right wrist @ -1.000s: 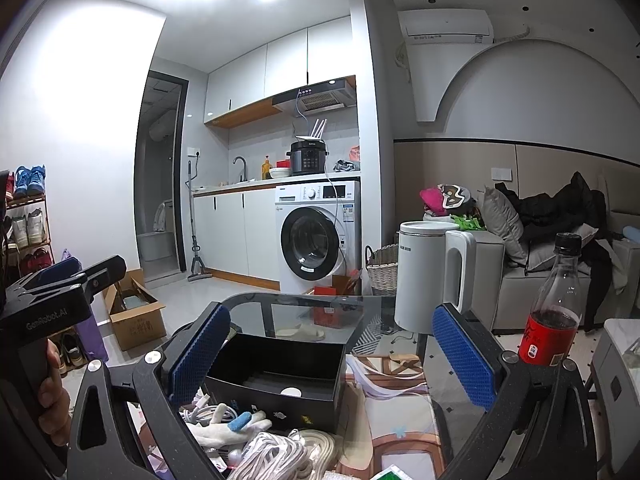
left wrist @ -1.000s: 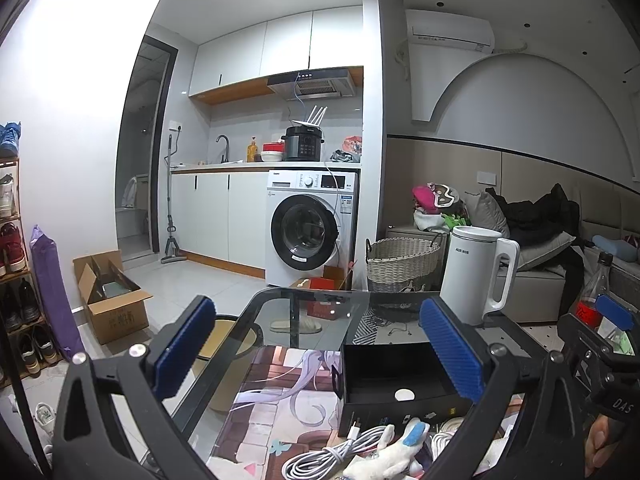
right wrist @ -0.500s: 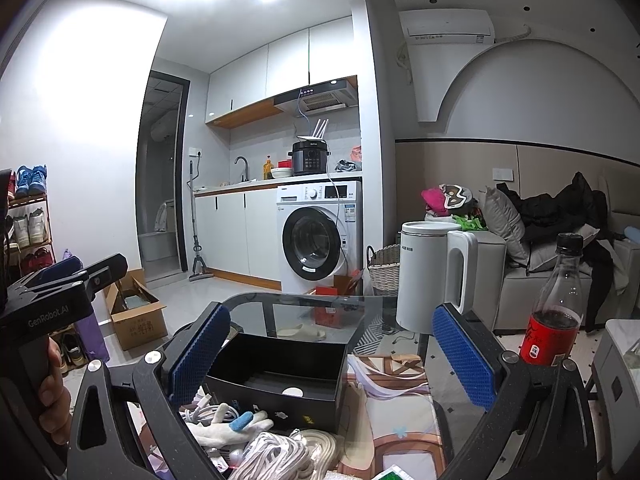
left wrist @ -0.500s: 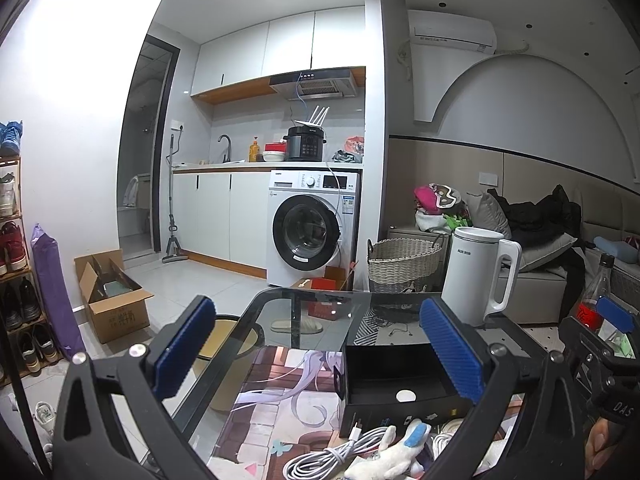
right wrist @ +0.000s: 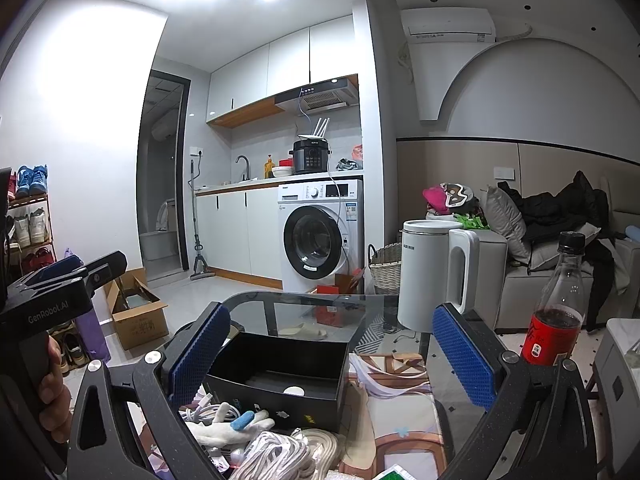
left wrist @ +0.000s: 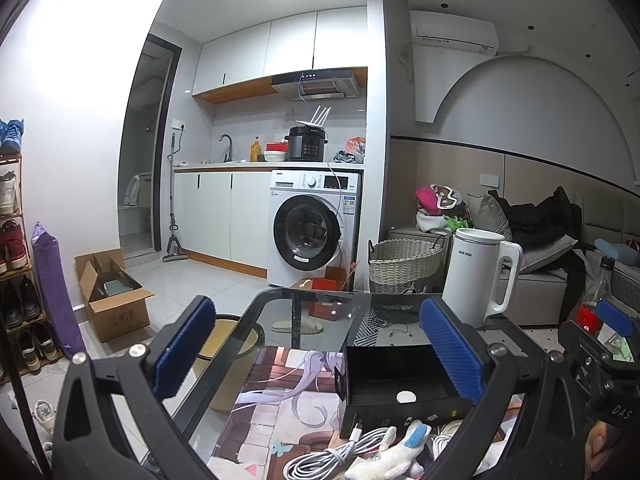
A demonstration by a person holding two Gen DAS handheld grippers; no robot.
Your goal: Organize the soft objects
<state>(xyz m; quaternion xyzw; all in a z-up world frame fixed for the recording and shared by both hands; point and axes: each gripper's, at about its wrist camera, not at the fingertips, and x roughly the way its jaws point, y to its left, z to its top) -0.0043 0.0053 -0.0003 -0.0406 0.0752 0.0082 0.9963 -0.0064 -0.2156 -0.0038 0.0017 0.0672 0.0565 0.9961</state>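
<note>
A small white plush toy with blue ears (left wrist: 390, 454) (right wrist: 230, 426) lies on the glass table beside coiled white cables (left wrist: 334, 454) (right wrist: 276, 454). Just behind them stands an open black box (left wrist: 396, 384) (right wrist: 280, 372) with a white disc inside. My left gripper (left wrist: 316, 354) is open and empty, held above the table's left part. My right gripper (right wrist: 330, 360) is open and empty, held above the box and the toy. The other gripper shows at the edge of each view.
A white kettle (left wrist: 478, 278) (right wrist: 434, 278) and a cola bottle (right wrist: 558, 300) stand on the glass table (left wrist: 304, 316). A printed mat (left wrist: 280, 408) lies under the box. Beyond are a wicker basket (left wrist: 404, 266), washing machine (left wrist: 312, 228), cardboard box (left wrist: 112, 292) and sofa.
Both views have drifted very slightly; the grippers stay open and nothing on the table has moved.
</note>
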